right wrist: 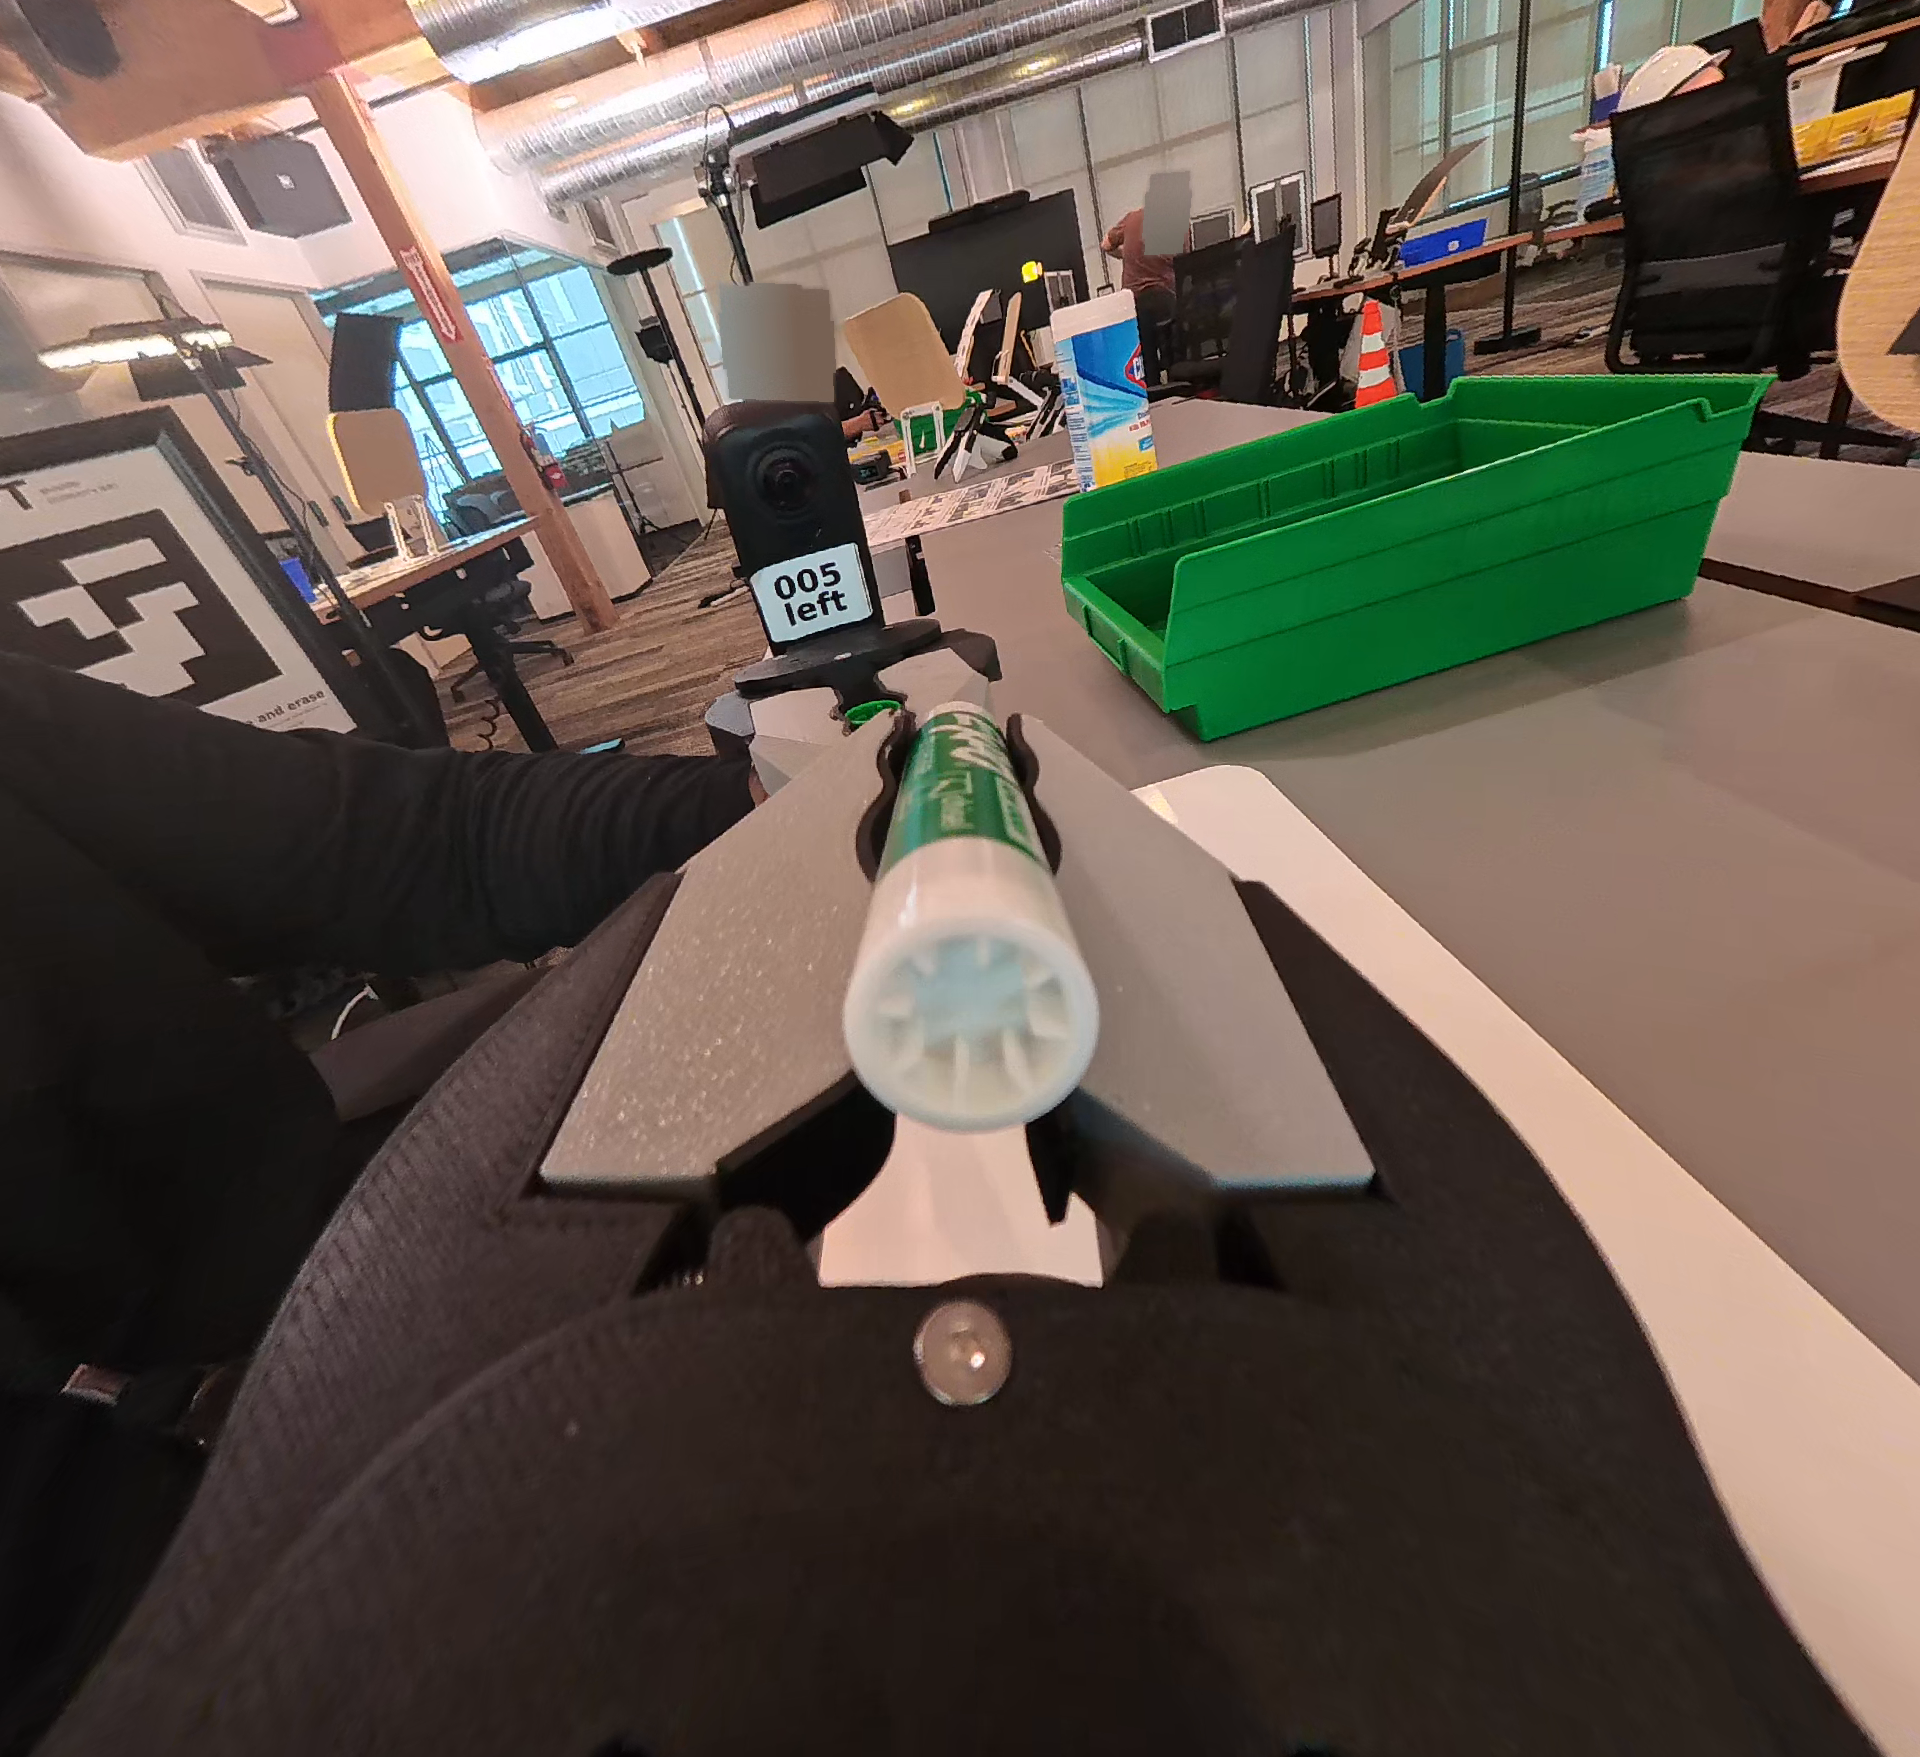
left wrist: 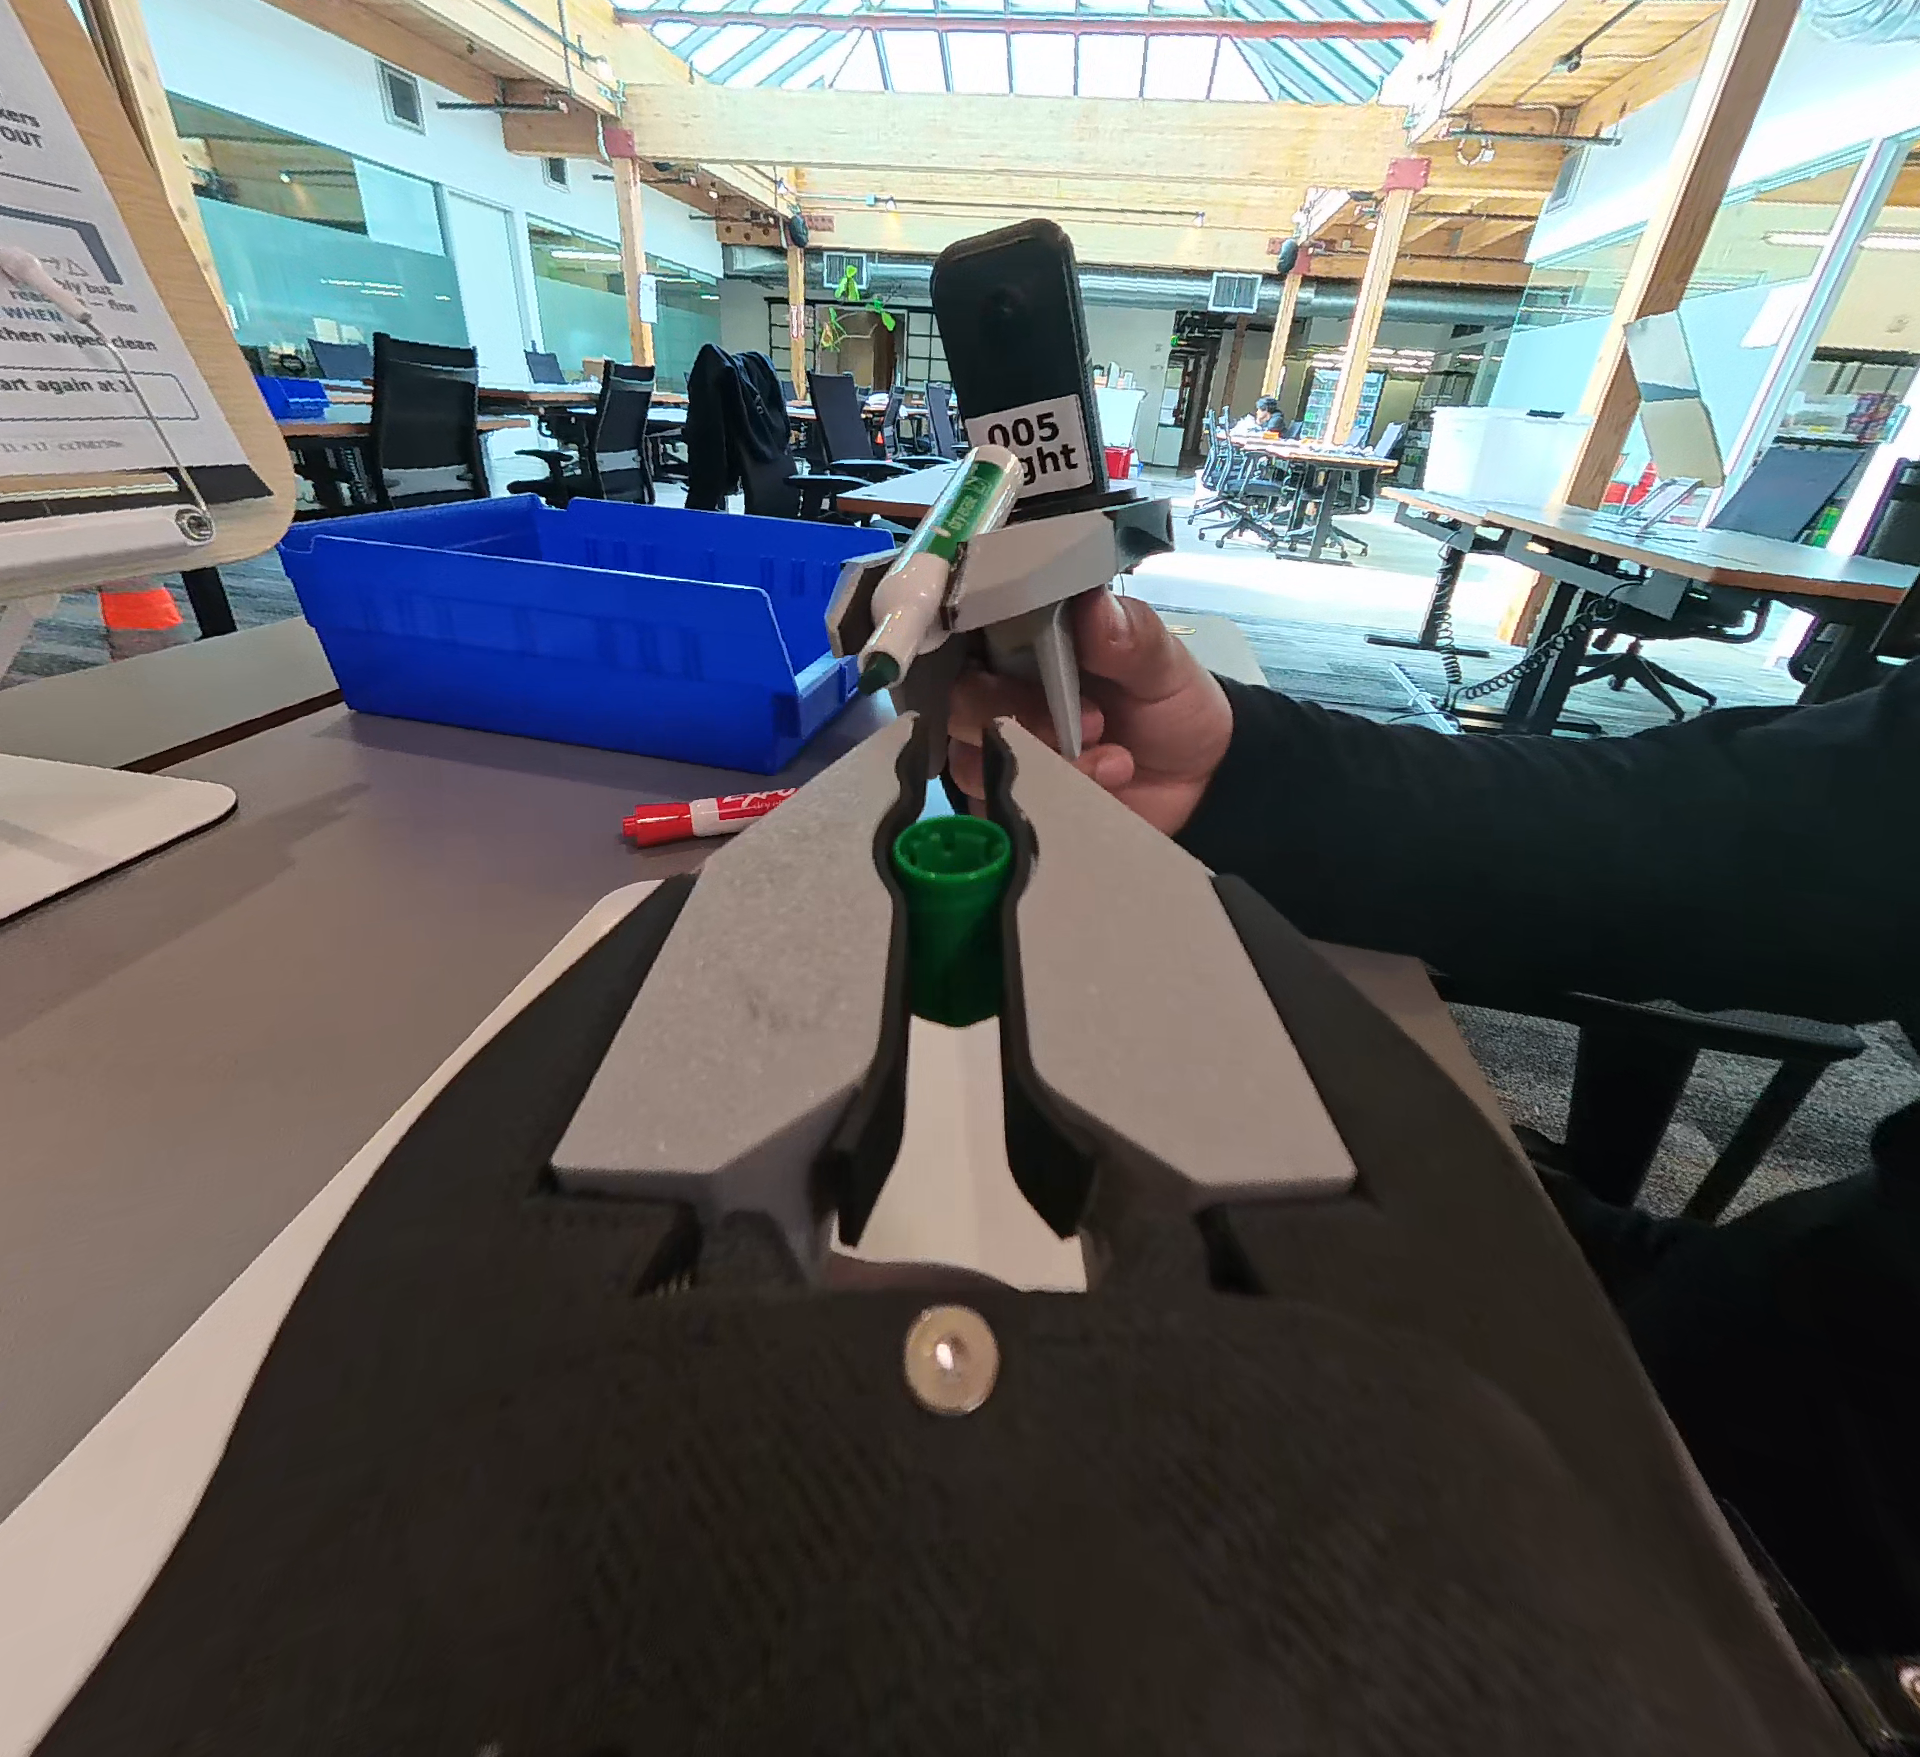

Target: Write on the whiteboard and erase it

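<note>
Left gripper [left wrist: 954, 777] clenched on green cap [left wrist: 951, 918] – right gripper [right wrist: 951, 741] grasping uncapped green marker [right wrist: 961, 876], just beyond cap; red marker [left wrist: 696, 816] left of it.

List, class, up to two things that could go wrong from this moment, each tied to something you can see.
1. The uncapped green marker sits tilted in the right tool; pressing its tip on the whiteboard might make it slip.
2. The left tool holds only the small green cap, which could drop or roll toward the red marker.
</note>
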Motion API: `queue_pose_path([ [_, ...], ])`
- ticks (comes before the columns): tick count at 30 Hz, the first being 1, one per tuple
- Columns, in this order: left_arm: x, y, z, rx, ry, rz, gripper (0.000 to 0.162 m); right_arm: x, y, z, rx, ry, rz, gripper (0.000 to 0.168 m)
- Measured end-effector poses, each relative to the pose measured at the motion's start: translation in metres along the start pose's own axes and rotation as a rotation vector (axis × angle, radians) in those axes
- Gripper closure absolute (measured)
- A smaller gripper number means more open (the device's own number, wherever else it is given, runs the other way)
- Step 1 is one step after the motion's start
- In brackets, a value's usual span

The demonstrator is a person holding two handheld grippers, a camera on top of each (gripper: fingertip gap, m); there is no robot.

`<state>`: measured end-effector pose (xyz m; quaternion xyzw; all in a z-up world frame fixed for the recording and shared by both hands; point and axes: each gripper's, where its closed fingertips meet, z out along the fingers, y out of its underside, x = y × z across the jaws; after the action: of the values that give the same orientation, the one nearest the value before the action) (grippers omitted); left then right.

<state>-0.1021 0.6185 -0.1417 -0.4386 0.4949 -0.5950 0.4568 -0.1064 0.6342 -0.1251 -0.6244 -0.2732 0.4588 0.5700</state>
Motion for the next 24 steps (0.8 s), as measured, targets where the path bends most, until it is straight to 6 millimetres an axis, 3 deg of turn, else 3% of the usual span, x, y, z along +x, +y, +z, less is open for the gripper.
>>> queue_pose_path([
  [13,0.003,-0.007,-0.002,0.04,0.007,0.019,0.153,-0.003,0.0,0.0,-0.001,-0.027,0.01,0.153],
  [17,0.004,-0.01,-0.004,0.048,-0.01,0.081,0.153,-0.014,-0.009,-0.004,0.045,-0.079,-0.005,0.153],
  [21,-0.011,0.006,-0.004,-0.089,-0.134,0.244,0.154,-0.023,-0.01,-0.004,0.026,-0.102,-0.039,0.153],
  [24,-0.01,0.021,-0.001,-0.191,-0.158,0.351,0.153,-0.027,-0.002,0.0,-0.044,-0.089,-0.096,0.153],
])
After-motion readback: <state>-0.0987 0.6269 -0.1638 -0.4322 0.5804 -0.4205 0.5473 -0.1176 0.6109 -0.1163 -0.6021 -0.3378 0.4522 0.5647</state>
